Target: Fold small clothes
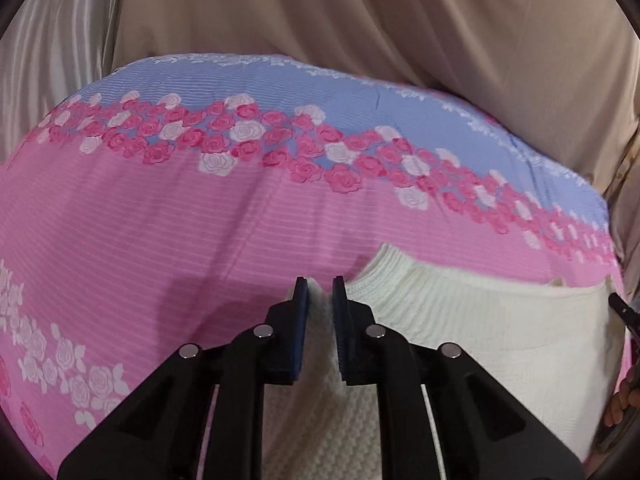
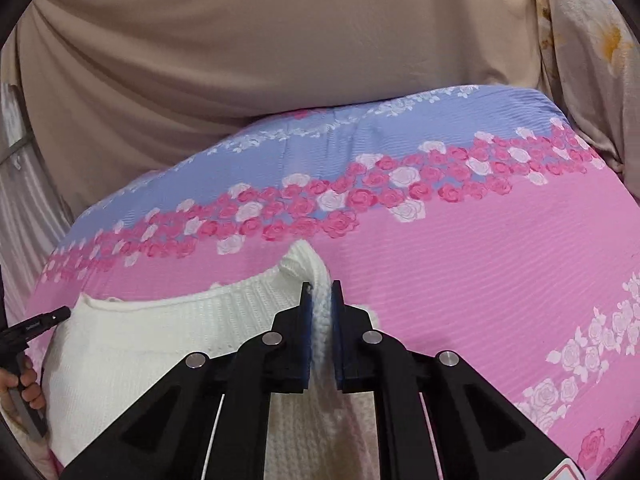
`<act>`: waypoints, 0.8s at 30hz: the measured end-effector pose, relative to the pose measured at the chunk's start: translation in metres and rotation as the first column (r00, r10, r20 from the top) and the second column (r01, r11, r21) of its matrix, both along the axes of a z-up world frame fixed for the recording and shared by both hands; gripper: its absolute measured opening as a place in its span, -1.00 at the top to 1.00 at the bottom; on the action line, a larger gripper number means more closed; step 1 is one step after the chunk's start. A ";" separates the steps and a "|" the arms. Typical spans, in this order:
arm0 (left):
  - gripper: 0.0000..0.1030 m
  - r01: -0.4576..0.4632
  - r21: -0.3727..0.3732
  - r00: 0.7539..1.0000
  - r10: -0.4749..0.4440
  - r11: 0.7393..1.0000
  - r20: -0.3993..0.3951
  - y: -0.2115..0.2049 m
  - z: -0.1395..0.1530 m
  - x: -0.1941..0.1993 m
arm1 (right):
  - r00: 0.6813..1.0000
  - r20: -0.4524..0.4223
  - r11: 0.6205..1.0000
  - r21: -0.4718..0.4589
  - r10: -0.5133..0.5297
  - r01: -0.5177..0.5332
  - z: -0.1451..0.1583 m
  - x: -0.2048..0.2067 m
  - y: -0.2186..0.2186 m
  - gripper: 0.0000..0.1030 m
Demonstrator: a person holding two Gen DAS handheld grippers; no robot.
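My left gripper and right gripper each pinch a corner of the white knit sweater. It lies near me on the pink rose-print bedsheet, beige curtain beyond.

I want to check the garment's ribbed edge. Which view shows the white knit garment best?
The right wrist view: the white knit garment spreads widely, ribbed edge sharp. The left wrist view shows the same garment blurrier, its far side cut off at the frame edge.

We see even, soft indoor light, no glare. Heavy fisheye bending, dark vignette corners. Slight motion blur; faint shadow under gripper fingers.
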State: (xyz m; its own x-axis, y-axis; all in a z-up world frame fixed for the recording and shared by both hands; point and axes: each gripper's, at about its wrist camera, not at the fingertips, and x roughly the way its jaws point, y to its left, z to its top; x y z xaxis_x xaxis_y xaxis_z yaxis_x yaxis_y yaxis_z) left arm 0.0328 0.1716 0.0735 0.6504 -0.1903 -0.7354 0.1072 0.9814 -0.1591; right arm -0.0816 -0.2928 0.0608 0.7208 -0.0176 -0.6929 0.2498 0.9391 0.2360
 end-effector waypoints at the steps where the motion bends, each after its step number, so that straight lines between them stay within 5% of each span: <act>1: 0.75 -0.007 0.026 1.000 0.007 1.000 0.010 -0.004 -0.001 0.002 | 0.999 -0.050 0.999 0.037 0.016 -0.014 -0.013 0.009 -0.005 0.85; 4: 0.69 -0.027 0.082 0.999 0.026 0.996 0.023 -0.010 0.000 0.003 | 1.000 -0.004 1.000 0.023 -0.018 0.018 0.007 -0.002 -0.004 0.85; 6: 0.70 -0.049 0.048 0.998 0.047 0.998 0.035 -0.003 0.011 -0.006 | 0.997 0.070 0.999 0.005 -0.041 0.041 0.027 -0.025 0.007 0.56; 8: 0.73 -0.034 0.018 0.994 0.032 0.999 0.105 -0.002 0.037 -0.034 | 0.991 0.124 0.999 0.005 0.053 -0.054 0.044 -0.046 0.032 0.56; 11: 0.52 0.103 0.015 0.979 -0.104 0.995 0.173 -0.031 0.065 -0.083 | 0.956 0.118 0.963 0.000 0.267 -0.269 0.047 -0.064 0.099 0.56; 16: 0.35 0.327 0.082 0.937 -0.335 0.941 0.097 -0.101 0.036 -0.127 | 0.876 0.032 0.876 -0.035 0.481 -0.480 0.011 -0.070 0.189 0.66; 19: 0.36 0.307 0.131 0.950 -0.312 0.943 0.018 -0.103 0.005 -0.127 | 0.922 -0.032 0.915 -0.117 0.386 -0.387 -0.005 -0.074 0.167 0.66; 24: 0.36 0.202 0.124 0.979 -0.202 0.971 -0.018 -0.046 -0.008 -0.133 | 0.995 -0.026 0.996 0.000 0.094 -0.094 -0.010 -0.118 0.036 1.00</act>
State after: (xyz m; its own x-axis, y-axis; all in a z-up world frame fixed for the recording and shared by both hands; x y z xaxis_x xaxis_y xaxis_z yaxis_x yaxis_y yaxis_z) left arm -0.1007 0.1261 0.0658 0.6042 -0.2244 -0.7646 0.3049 0.9516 -0.0383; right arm -0.1999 -0.2571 0.0510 0.7009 0.0486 -0.7116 0.1660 0.9592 0.2289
